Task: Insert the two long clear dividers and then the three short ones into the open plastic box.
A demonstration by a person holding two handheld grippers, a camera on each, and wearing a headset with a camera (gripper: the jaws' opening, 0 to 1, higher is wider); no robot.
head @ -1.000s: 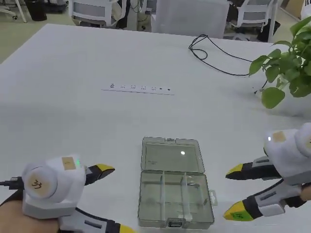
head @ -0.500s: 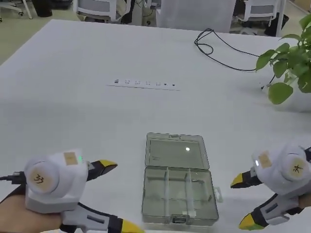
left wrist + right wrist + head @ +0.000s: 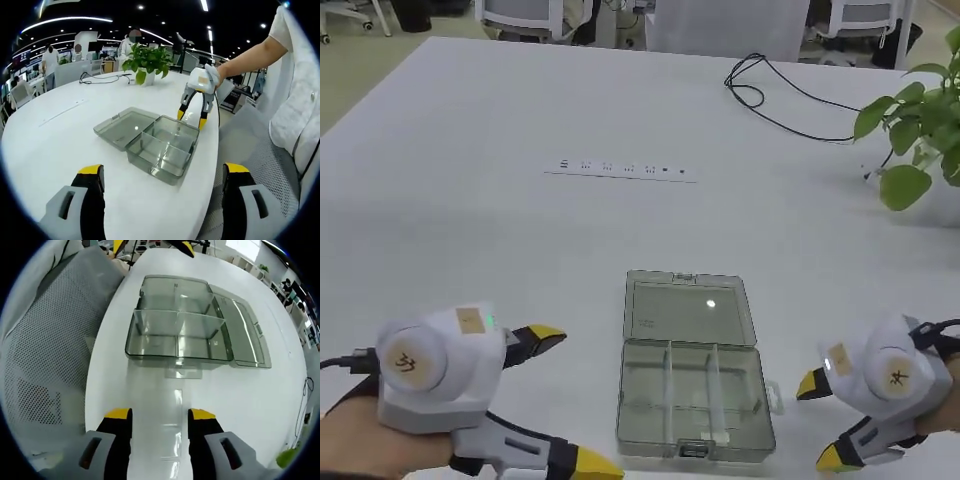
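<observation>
Both pairs of jaws are spread apart and hold nothing. The left gripper [image 3: 570, 398] waits at the lower left, near the box [image 3: 642, 395] at the bottom middle, maybe to steady it. Two long dividers [image 3: 668, 388] stand inside already. The right gripper [image 3: 160, 413] aims at short clear dividers [image 3: 175, 405] lying on the table [image 3: 520, 250] beside the box.

Left gripper [image 3: 570, 400] sticker [image 3: 408, 366]: "33". Right gripper [image 3: 822, 422] marking [image 3: 897, 378]: unclear.
</observation>
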